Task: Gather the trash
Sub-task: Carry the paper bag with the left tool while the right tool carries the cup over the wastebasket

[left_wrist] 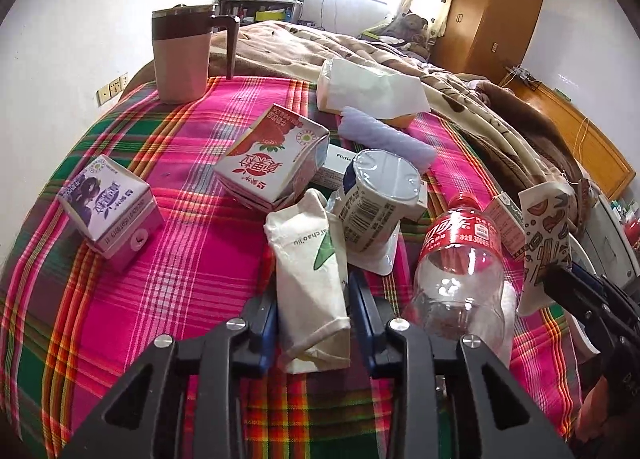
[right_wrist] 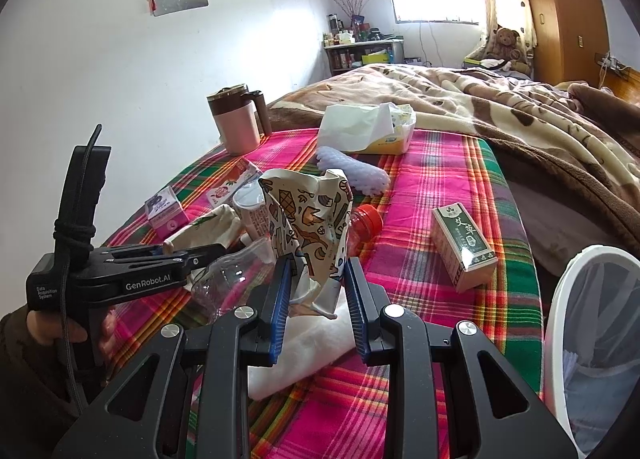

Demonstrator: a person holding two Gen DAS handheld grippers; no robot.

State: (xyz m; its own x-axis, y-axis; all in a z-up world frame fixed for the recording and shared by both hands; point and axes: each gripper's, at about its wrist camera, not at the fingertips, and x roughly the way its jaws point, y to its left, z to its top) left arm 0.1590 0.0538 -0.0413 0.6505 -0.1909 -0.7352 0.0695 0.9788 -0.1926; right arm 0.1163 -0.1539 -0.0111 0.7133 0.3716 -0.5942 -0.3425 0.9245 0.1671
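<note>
Early going: the right gripper (right_wrist: pixel 316 295) clamps the patterned paper cup (right_wrist: pixel 308 219), bin (right_wrist: pixel 560 319) waiting at three o'clock, while the left gripper (left_wrist: pixel 314 323) straddles a white carton (left_wrist: pixel 308 275), jaws apart, litter everywhere.

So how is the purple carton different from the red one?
The purple carton is smaller and sits alone near the cloth's edge; the red carton is bigger and leans among the pile by the yogurt cup. Purple shows blueberries, red shows strawberries. Both are drink cartons lying tipped on the plaid cloth.

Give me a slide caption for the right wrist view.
Right gripper holding crumpled patterned paper cup above plaid cloth, white bin alongside.
</note>
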